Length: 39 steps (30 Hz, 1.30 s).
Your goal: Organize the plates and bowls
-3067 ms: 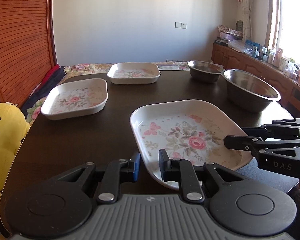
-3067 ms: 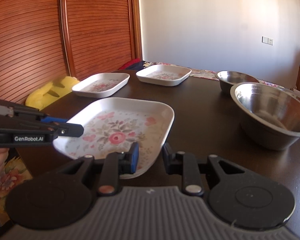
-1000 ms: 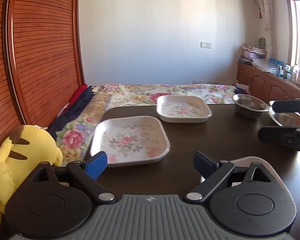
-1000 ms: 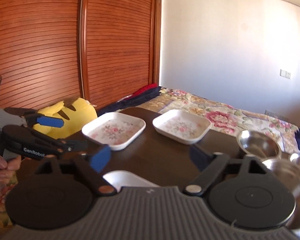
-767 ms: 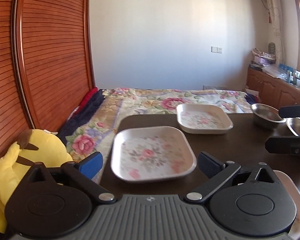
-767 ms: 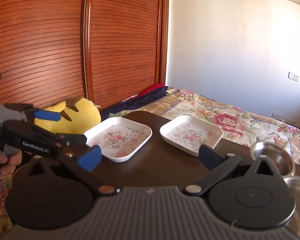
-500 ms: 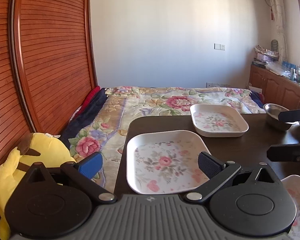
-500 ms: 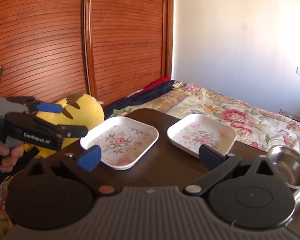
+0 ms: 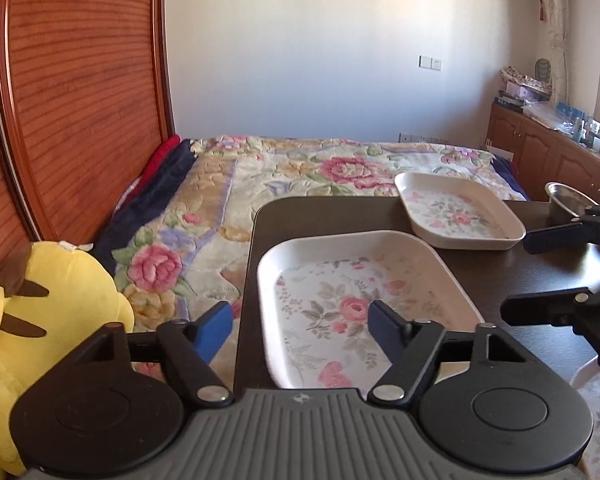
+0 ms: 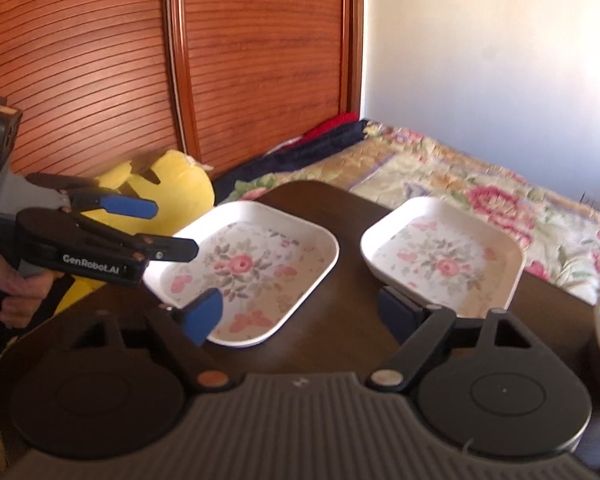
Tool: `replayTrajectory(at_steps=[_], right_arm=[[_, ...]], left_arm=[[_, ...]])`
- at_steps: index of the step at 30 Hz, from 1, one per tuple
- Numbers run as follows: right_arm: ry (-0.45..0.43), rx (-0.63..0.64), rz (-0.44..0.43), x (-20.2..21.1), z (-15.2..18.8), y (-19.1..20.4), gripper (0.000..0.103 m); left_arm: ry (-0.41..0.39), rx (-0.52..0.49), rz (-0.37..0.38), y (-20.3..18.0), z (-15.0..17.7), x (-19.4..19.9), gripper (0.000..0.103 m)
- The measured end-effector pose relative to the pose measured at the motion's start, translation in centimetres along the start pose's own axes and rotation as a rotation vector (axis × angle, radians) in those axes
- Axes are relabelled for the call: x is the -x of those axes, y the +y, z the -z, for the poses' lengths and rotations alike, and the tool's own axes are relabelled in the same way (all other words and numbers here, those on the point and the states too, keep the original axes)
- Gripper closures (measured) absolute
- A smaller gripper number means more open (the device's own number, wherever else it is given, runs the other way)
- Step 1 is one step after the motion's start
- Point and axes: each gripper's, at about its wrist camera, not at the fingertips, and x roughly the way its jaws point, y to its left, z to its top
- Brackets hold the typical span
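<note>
Two plates, unstacked on table [image 9: 540, 264]: near plate [image 9: 364, 304] at 12 o'clock, far plate [image 9: 460, 212] at 1 o'clock. Both left gripper [image 9: 300, 326] and right gripper [image 10: 300, 310] wide open, nothing held (stacking judged outstanding).

My right gripper [image 9: 556, 276] hides part of steel bowl [image 9: 566, 200] near table's far edge; third floral plate [image 9: 598, 420] cut off by frame's right edge.

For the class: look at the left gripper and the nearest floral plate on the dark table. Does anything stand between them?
Nothing visible does. The left gripper is open and empty, with the near floral plate directly ahead on the dark table. The right gripper, also open, is off to the side.
</note>
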Motion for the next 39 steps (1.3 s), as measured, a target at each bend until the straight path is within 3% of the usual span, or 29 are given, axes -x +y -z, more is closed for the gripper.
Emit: replayTrajectory(at_steps=[2, 4, 6, 18, 39], right_arm=[[0.019, -0.010, -0.013, -0.7, -0.2, -0.2, 0.028], [0.043, -0.017, -0.019, -1.4, -0.4, -0.4, 0.043], [0.063, -0.026, -0.025, -2.1, -0.5, -0.6, 0.052], [0.138, -0.066, -0.084, -4.4, -0.4, -1.0, 0.075], [0.157, -0.069, -0.100, -5.4, -0.3, -0.8, 0.082]], left_arm=[[0.015, 0.008, 0.007, 0.4, 0.0, -0.6, 0.038], [0.028, 0.012, 0.010, 0.7, 0.1, -1.1, 0.043], [0.034, 0.014, 0.009, 0.9, 0.1, -1.4, 0.047], [0.054, 0.037, 0.022, 1.7, 0.6, -2.4, 0.068], [0.060, 0.054, 0.034, 1.4, 0.7, -2.4, 0.077]])
